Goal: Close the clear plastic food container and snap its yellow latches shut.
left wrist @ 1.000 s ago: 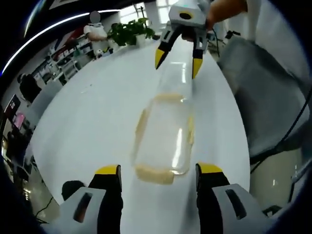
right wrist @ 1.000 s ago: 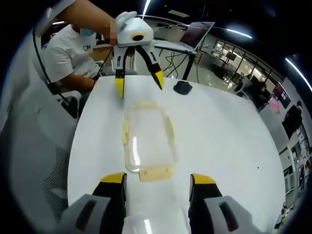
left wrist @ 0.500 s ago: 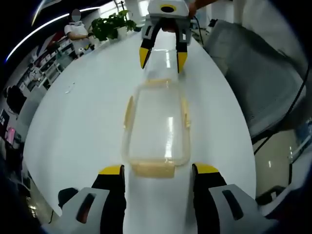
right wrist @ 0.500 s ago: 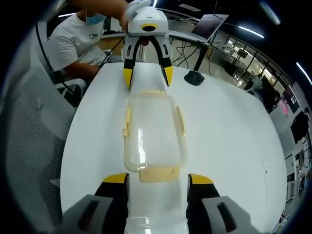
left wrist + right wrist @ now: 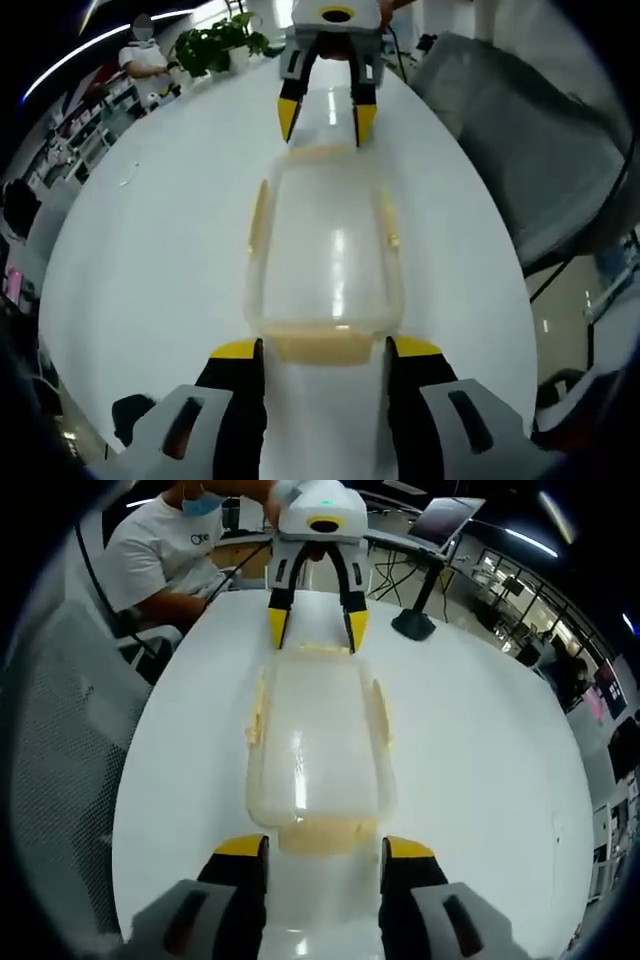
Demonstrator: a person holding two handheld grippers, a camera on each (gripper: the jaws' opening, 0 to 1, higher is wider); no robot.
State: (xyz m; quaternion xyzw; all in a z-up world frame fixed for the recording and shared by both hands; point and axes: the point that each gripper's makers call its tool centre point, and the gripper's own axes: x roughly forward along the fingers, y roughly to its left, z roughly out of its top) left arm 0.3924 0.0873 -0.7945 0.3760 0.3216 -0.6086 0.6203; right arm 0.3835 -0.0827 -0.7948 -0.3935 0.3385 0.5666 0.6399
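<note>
On the round white table (image 5: 150, 250), midway between its edges, lies one clear container (image 5: 325, 250) with four yellow latches. Two grippers face across it: left gripper (image 5: 322, 352) and right gripper (image 5: 323, 851), both spread beside the end latches. Office desks stand behind.

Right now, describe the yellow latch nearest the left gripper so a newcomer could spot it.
On the white table lies a clear container, lengthwise between two grippers. The latch is the wide pale-yellow flap on its short end, between the left gripper tips; the side latches are narrow strips.
</note>
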